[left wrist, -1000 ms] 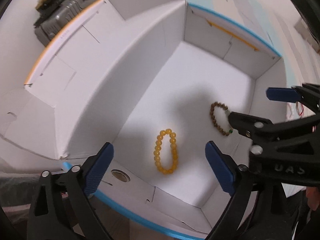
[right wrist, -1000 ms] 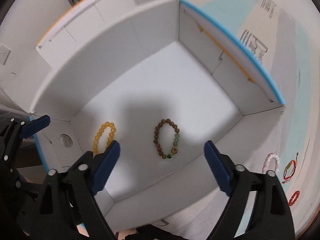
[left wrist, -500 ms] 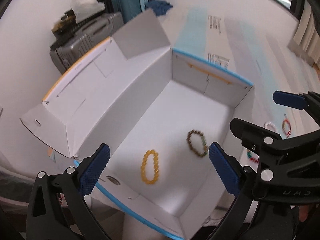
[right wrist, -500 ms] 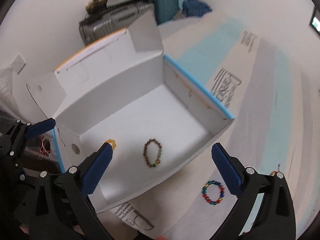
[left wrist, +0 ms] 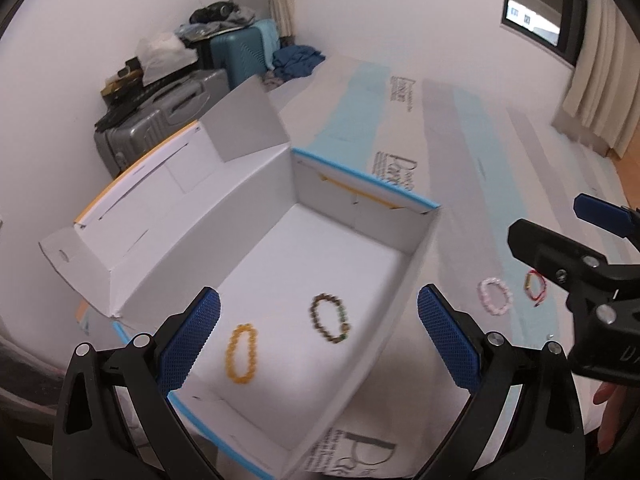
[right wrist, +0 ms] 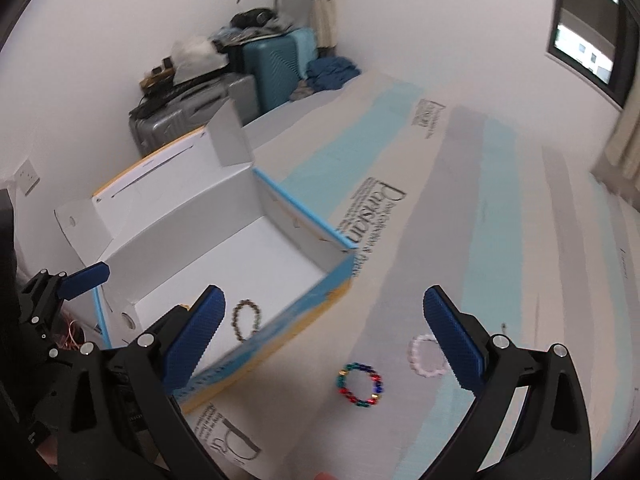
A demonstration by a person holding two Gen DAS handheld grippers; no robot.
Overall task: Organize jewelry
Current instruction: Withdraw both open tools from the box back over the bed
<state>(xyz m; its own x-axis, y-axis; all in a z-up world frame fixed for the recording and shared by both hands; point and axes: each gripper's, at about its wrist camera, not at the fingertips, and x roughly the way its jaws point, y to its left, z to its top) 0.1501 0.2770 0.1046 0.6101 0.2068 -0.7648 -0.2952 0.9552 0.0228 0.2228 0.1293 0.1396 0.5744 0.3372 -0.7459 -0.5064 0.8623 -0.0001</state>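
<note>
Two bracelets boxed, three more waiting on the sheet

The yellow bracelet [left wrist: 241, 354] and brown bracelet [left wrist: 330, 318] lie apart on the floor of the white box [left wrist: 256, 208] — likely dropped there as sorted; the left gripper [left wrist: 319, 340] and right gripper [right wrist: 328, 344] both stand spread and empty; a second ago they hung low over the box, now they have risen — the right faces the multicoloured bracelet [right wrist: 360, 385], pink bracelet [right wrist: 426, 356] and red bracelet [left wrist: 535, 286] outside.
</note>
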